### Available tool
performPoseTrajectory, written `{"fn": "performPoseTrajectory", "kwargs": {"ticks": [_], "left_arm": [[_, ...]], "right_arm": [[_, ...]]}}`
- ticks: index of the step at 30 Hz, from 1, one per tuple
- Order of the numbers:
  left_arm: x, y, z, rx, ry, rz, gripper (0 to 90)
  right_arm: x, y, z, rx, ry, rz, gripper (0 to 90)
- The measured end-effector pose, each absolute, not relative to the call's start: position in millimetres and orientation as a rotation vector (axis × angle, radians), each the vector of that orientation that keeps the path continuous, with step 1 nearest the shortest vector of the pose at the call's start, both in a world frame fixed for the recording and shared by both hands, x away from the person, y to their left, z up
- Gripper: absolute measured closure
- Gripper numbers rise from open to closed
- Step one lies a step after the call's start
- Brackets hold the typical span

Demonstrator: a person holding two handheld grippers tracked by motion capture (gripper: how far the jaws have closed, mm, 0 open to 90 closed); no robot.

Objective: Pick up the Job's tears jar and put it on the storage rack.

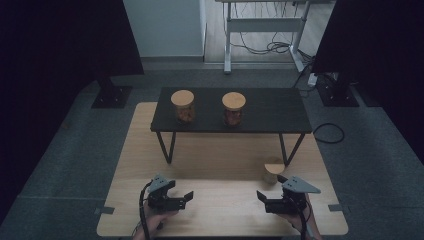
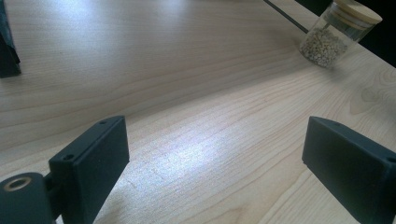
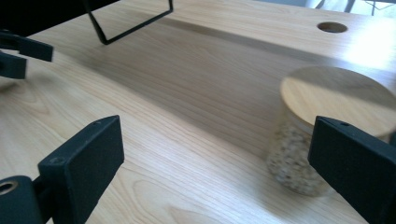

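The right hand-held gripper (image 1: 274,198) hovers low over the near right part of the counter (image 1: 220,210), its jaws spread wide with nothing between them; just beyond it, close to its far jaw, stands a jar (image 1: 273,171) with a wooden lid, upright on the counter; in the right gripper view the jar (image 3: 299,158) sits beside the right-hand jaw, partly behind it, grain-like filling showing through the glass, and whether jaw and glass touch I cannot tell. The left hand-held gripper (image 1: 181,200) is held at the near left, facing the right one, its jaws also wide apart and empty; bare wood lies between them; in the left gripper view the jar (image 2: 336,35) appears well ahead, up at the right. Farther out from both, a low black shelf (image 1: 270,112) on thin legs stands across the counter's far half; on it are two more jars, the left jar (image 1: 183,106) and the right jar (image 1: 233,108), apart from each other, both upright with wooden lids. A round hole (image 3: 332,27) in the counter lies beyond the near jar.
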State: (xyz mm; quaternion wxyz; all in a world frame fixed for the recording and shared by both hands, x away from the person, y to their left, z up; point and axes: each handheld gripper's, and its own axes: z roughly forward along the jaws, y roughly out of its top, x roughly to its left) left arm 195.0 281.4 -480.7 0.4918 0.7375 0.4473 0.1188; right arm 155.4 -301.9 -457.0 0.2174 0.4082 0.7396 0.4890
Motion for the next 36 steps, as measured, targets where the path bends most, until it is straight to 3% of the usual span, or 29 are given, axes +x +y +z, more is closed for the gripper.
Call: {"fn": "performPoseTrajectory", "kwargs": {"ticks": [36], "left_arm": [[197, 278, -484, 1.809, 1.098, 0.285, 6.8]], "right_arm": [[198, -328, -474, 1.200, 2.078, 1.241, 3.7]]}}
